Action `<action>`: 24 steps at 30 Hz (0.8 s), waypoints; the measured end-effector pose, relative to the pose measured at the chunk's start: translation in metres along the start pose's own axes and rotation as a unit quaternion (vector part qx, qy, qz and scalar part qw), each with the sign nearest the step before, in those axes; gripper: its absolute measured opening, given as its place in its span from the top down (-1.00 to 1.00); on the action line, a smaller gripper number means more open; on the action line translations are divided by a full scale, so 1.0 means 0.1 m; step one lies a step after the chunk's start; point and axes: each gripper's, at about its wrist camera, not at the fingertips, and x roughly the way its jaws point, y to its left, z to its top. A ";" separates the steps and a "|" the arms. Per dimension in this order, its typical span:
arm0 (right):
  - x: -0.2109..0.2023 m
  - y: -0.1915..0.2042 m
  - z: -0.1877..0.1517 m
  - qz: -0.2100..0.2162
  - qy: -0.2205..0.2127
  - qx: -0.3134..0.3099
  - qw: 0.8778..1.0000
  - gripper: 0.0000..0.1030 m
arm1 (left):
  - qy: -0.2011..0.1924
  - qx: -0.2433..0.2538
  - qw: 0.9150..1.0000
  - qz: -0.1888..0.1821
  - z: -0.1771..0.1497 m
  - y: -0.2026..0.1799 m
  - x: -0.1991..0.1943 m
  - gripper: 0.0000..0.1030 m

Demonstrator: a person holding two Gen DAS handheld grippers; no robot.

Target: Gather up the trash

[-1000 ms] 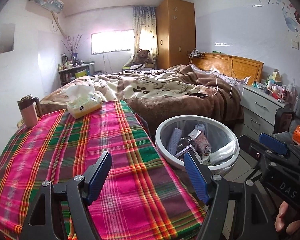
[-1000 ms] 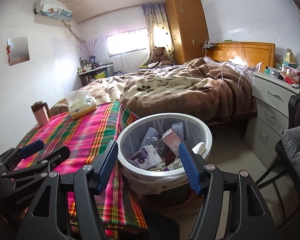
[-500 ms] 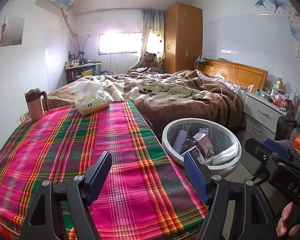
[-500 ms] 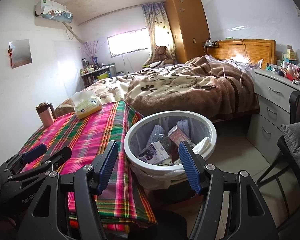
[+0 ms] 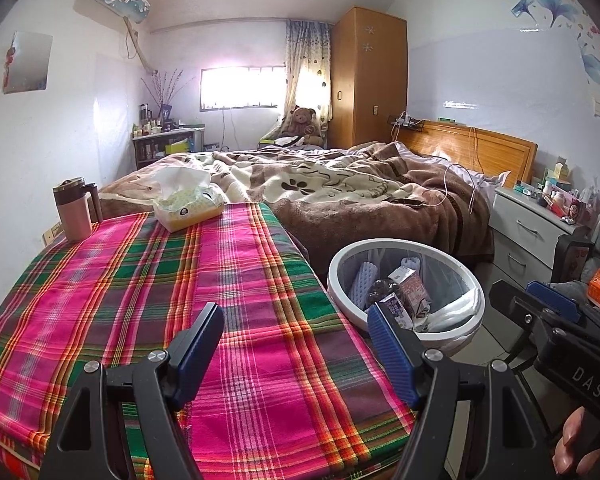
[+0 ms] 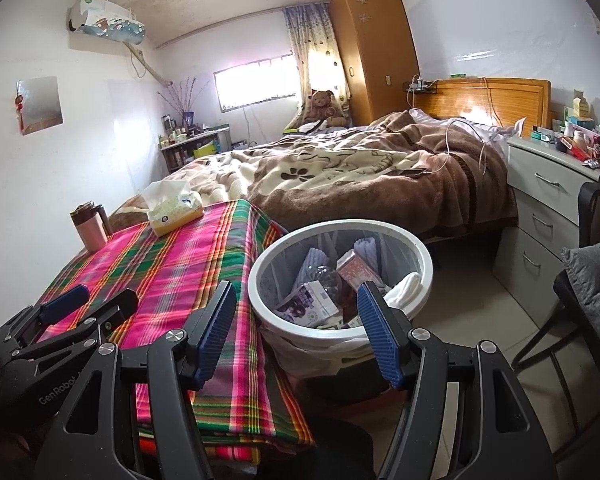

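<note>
The trash, cartons and wrappers, lies in the white bin on the floor beside the table with its plaid cloth. The right gripper hangs above the bin's near rim, jaws spread and empty. The left gripper hangs over the cloth, jaws likewise spread and empty.
</note>
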 end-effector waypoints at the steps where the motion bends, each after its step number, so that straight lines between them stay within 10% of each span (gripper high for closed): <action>1: -0.01 0.00 0.00 0.000 0.000 0.000 1.000 -0.25 | 0.000 0.000 1.000 0.000 0.00 0.00 0.00 -0.44; 24: -0.01 0.02 0.01 -0.003 -0.001 -0.003 1.000 -0.25 | -0.002 -0.002 1.000 0.001 0.01 0.02 -0.02 -0.44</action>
